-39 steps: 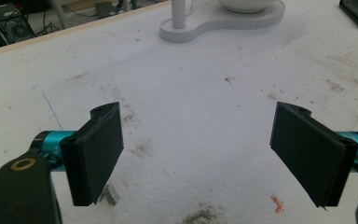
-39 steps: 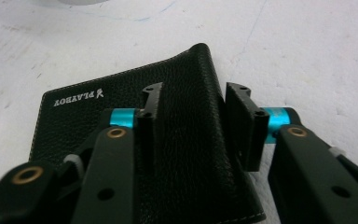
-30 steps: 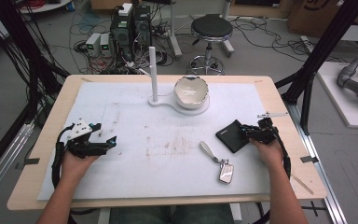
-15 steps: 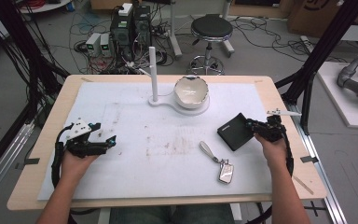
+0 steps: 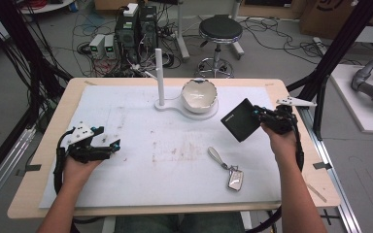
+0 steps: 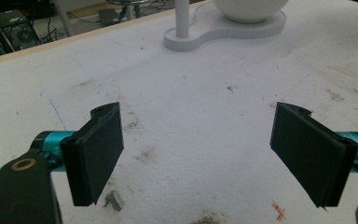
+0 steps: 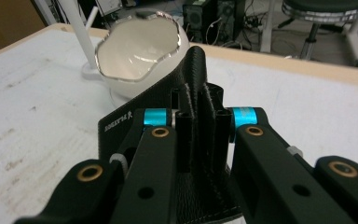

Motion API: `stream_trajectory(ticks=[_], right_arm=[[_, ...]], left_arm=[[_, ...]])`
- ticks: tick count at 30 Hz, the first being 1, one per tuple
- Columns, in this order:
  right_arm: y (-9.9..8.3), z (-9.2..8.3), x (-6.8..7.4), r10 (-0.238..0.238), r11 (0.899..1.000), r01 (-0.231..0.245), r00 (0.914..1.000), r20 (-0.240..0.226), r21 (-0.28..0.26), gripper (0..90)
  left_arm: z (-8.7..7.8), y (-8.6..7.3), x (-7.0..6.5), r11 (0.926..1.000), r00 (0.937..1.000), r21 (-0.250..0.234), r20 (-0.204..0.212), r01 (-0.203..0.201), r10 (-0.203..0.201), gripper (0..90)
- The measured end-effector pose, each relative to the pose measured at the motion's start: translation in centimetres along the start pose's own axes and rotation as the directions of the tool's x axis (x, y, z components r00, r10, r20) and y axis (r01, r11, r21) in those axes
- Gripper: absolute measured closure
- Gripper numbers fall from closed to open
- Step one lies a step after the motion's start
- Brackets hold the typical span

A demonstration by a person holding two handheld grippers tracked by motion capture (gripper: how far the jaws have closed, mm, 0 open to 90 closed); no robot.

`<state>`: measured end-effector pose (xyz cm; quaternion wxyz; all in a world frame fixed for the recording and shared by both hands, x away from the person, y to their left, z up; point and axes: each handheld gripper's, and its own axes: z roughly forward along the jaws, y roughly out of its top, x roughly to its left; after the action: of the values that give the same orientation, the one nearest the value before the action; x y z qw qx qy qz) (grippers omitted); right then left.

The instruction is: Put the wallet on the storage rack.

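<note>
The right gripper [image 7: 200,135] has its matte black jaws clamped on the edge of a black wallet [image 5: 241,119] of grained, stitched leather, holding it tilted clear of the white mat [image 5: 175,160]. Just beyond its fingertips sits a glossy white eggshell-shaped bowl [image 7: 142,49] with a jagged silver rim, beside a slim white post [image 5: 159,75]. The left gripper [image 6: 214,154] rests low over the scuffed mat, flat rectangular pads spread wide with nothing between them

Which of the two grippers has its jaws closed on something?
The right gripper: it clamps the black wallet off the table. The left gripper stands open, holding nothing.
</note>
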<state>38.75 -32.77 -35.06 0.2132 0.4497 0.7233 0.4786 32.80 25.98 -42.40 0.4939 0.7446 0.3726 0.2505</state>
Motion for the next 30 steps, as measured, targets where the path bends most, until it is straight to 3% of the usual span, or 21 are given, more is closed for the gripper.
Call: stream_trajectory(ticks=[8, 12, 21, 30], right_arm=[[4.3, 0.8, 1.9, -0.077, 0.996, 0.077, 0.997, -0.009, -0.035, 85.1], [5.5, 1.6, 2.6, -0.097, 0.995, 0.096, 0.9953, -0.012, -0.037, 85.1], [9.3, 4.8, 5.1, -0.175, 0.984, 0.175, 0.9844, -0.014, -0.031, 85.0], [11.2, 8.6, 6.7, -0.191, 0.981, 0.19, 0.9806, -0.044, -0.036, 85.0]], left_arm=[[0.0, 0.1, -0.2, 0.9997, 0.9998, 0.013, -0.008, -0.02, 0.02, 17.1], [0.0, 0.2, -0.2, 0.9997, 0.9997, 0.011, -0.01, -0.023, 0.023, 17.1], [-0.1, 0.2, -0.2, 0.9995, 0.9996, 0.016, -0.01, -0.028, 0.028, 17.1], [0.0, 0.0, -0.3, 0.9992, 0.9995, 0.024, -0.005, -0.032, 0.032, 17.1]])
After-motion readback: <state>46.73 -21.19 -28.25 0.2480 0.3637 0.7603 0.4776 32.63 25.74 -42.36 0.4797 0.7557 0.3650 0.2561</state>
